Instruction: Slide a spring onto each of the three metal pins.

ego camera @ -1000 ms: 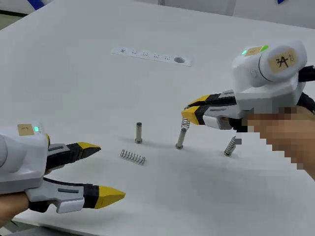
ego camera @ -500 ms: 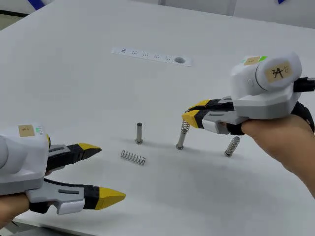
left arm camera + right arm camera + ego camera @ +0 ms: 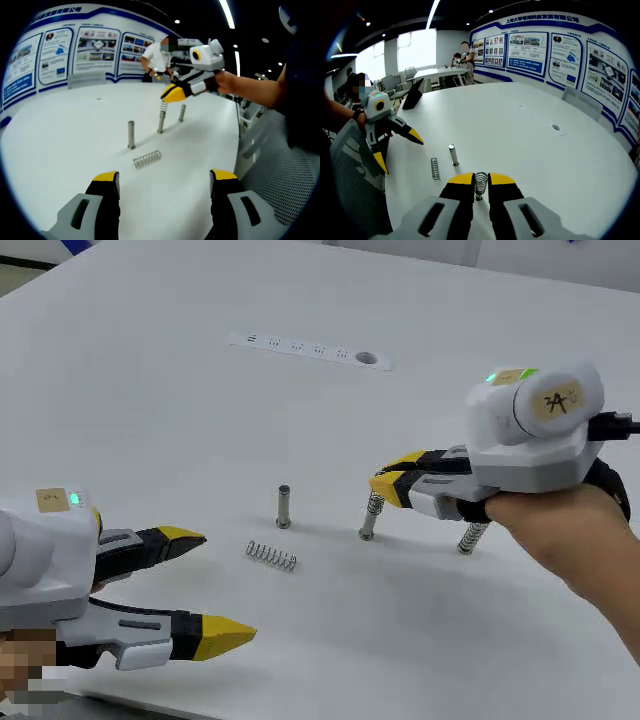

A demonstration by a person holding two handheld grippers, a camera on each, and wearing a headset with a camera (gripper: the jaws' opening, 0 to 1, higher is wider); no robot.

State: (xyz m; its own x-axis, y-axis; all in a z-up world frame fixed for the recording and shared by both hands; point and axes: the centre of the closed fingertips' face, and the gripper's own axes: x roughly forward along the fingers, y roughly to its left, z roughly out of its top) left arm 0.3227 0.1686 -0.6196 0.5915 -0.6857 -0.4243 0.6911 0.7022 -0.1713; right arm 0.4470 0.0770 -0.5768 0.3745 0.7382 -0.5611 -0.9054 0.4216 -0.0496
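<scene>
Three metal pins stand on the white table [image 3: 150, 410]. The left pin [image 3: 283, 507] [image 3: 131, 134] [image 3: 453, 154] is bare. The middle pin [image 3: 369, 527] [image 3: 161, 121] carries a spring [image 3: 375, 504] [image 3: 480, 183] near its top, and my right gripper [image 3: 385, 485] [image 3: 480, 180] [image 3: 170, 93] is shut on that spring. A second spring covers the right pin [image 3: 470, 537] [image 3: 182, 113]. A loose spring [image 3: 271, 556] [image 3: 147, 159] [image 3: 435, 168] lies flat in front of the bare pin. My left gripper [image 3: 215, 585] [image 3: 164, 176] [image 3: 400, 145] hovers open, short of the loose spring.
A white socket strip [image 3: 295, 346] with a round hole [image 3: 366, 358] is set into the table further back. A mesh chair back [image 3: 355, 170] stands at the near table edge. People and another table are far off in the room.
My right gripper has come down a little and the spring sits lower on the middle pin. The left gripper and the loose spring have stayed put.
</scene>
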